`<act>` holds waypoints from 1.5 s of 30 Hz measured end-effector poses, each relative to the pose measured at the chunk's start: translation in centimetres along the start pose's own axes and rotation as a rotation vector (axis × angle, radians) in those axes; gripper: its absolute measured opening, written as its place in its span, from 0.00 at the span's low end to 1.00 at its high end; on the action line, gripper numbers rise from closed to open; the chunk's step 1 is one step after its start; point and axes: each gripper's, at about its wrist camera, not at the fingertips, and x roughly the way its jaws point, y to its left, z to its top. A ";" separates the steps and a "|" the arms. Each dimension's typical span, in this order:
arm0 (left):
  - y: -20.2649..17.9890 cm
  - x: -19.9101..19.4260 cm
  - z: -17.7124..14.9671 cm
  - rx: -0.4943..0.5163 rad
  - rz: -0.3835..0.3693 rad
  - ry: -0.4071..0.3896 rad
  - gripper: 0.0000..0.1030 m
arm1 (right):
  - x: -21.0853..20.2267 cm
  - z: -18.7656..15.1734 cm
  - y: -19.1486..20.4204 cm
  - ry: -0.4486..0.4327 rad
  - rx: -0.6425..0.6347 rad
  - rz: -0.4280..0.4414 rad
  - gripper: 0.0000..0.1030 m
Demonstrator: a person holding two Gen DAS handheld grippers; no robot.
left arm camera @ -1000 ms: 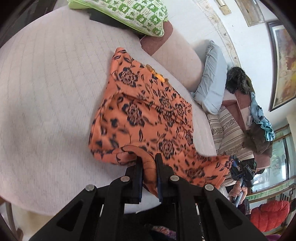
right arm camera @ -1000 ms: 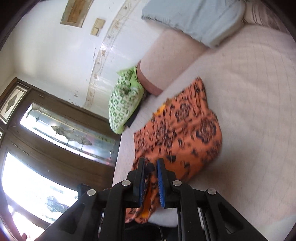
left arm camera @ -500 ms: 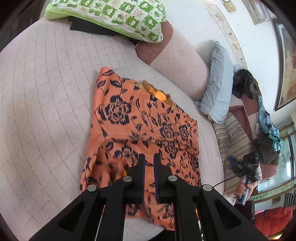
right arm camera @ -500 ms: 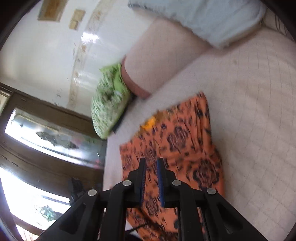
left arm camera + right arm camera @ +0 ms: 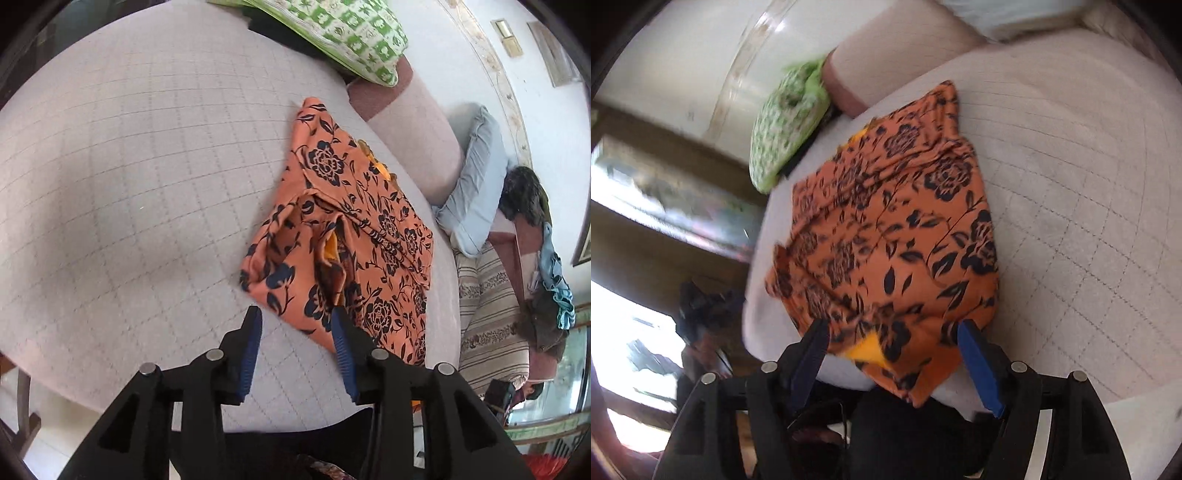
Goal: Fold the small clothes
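An orange garment with a dark flower print [image 5: 354, 240] lies folded on the pale quilted seat [image 5: 147, 166]. My left gripper [image 5: 295, 315] hovers at its near left corner. Its jaws are opening, and the corner of the cloth lies between them, untouched by the blue pads. In the right wrist view the same garment [image 5: 894, 236] fills the middle. My right gripper [image 5: 892, 326] is over its near edge, where a yellow lining shows. Those jaws are opening wide too, with the hem between them and free of the pads.
At the back of the seat lie a green patterned pillow [image 5: 332, 33] and a pink bolster [image 5: 413, 122]. A grey-blue pillow [image 5: 476, 181], a striped cushion [image 5: 487, 306] and a heap of clothes [image 5: 535, 229] sit to the right. The seat's front edge is just below both grippers.
Both grippers were shut on the garment's edge, carried it over the cloth, then let go and drew back. The garment now lies doubled over.
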 end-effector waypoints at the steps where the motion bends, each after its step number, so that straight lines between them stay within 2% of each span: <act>1: 0.1 -0.1 -0.1 -0.015 0.003 -0.008 0.50 | 0.3 -0.5 0.8 0.004 -0.029 -0.050 0.73; 5: -0.1 -0.2 0.7 -0.070 0.013 -0.031 0.54 | 3.0 -2.2 3.5 0.003 -0.184 -0.370 0.73; 6: -0.4 0.0 1.0 -0.076 0.012 -0.035 0.57 | 3.8 -2.5 3.6 0.005 -0.204 -0.409 0.73; 10: -2.2 1.5 2.9 -0.060 0.022 -0.039 0.64 | 5.8 -3.2 2.4 0.027 -0.164 -0.408 0.73; 14: -3.8 4.7 5.4 -0.041 0.047 -0.003 0.72 | 5.9 -3.2 0.7 0.014 -0.132 -0.450 0.70; 16: -4.1 6.2 6.1 -0.052 0.053 0.022 0.72 | 6.1 -3.0 -0.2 0.026 -0.109 -0.445 0.55; 19: -4.9 8.7 6.6 -0.060 0.021 0.077 0.72 | 6.3 -2.8 -1.7 0.036 -0.069 -0.449 0.35; 22: -6.1 10.2 6.5 -0.016 0.043 0.081 0.72 | 6.5 -2.6 -3.2 0.030 -0.024 -0.437 0.31; 24: -6.7 10.9 6.4 0.022 0.070 0.082 0.71 | 6.5 -2.4 -4.2 0.029 0.017 -0.394 0.31; 26: -7.2 11.6 6.4 0.051 0.123 0.089 0.63 | 6.4 -2.2 -4.8 0.032 0.035 -0.367 0.31; 28: -7.2 12.8 6.6 0.044 0.148 0.118 0.50 | 6.5 -2.2 -4.8 0.036 0.019 -0.362 0.31; 30: -6.9 14.1 6.8 0.029 0.182 0.147 0.48 | 6.6 -2.3 -4.6 0.037 -0.009 -0.367 0.31; 32: -6.7 15.5 6.7 0.021 0.255 0.182 0.37 | 6.5 -2.5 -4.7 0.029 -0.005 -0.356 0.31; 36: -6.4 16.1 6.5 0.036 0.299 0.179 0.13 | 5.8 -2.7 -5.2 -0.001 0.027 -0.302 0.28; 40: -6.4 15.2 6.4 0.041 0.285 0.156 0.09 | 3.4 -2.2 -5.7 -0.086 0.083 -0.227 0.20; 45: -6.7 12.7 7.5 0.026 0.197 0.111 0.08 | 0.4 1.2 -5.0 -0.216 0.085 -0.224 0.16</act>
